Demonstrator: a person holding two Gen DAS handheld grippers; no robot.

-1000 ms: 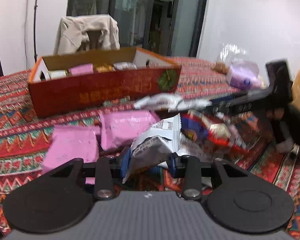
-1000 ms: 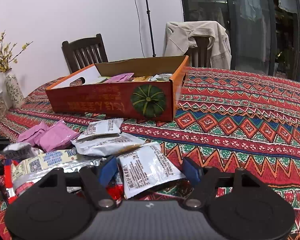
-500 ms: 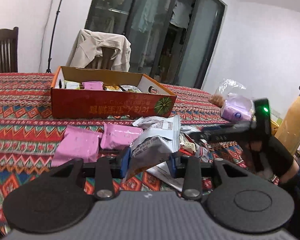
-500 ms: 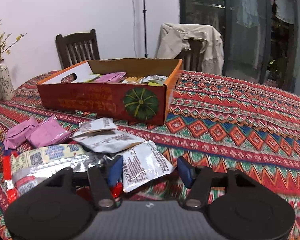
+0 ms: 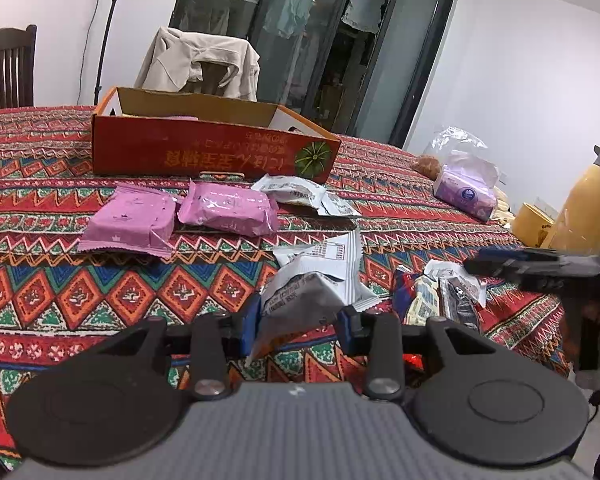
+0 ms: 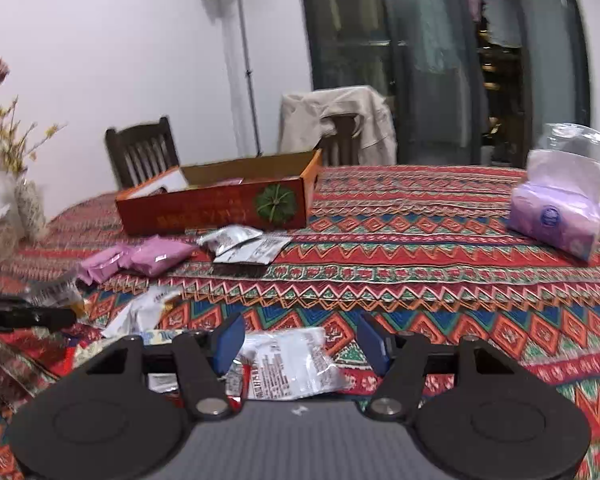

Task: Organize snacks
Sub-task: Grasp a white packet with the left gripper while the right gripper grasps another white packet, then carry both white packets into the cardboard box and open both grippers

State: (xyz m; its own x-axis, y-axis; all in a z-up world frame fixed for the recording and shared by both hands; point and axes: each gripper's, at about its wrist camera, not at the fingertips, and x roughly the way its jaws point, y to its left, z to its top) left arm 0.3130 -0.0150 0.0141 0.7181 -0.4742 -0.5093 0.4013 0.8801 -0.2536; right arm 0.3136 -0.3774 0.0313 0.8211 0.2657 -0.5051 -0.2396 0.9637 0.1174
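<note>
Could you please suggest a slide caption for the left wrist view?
Left gripper clamps a white snack packet above the patterned tablecloth, red box beyond.

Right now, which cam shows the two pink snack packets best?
Left wrist view: the two pink snack packets lie side by side, unobstructed and sharp, in front of the red cardboard box. Right wrist view shows them smaller, far left, slightly blurred and overlapping, so their outlines merge.

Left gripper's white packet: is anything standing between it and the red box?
Nothing upright blocks it. Between the white packet in the left gripper and the red box only flat snacks lie on the tablecloth: two pink packs and a silver packet by the box's front wall. Carried above them, the way looks clear.
</note>
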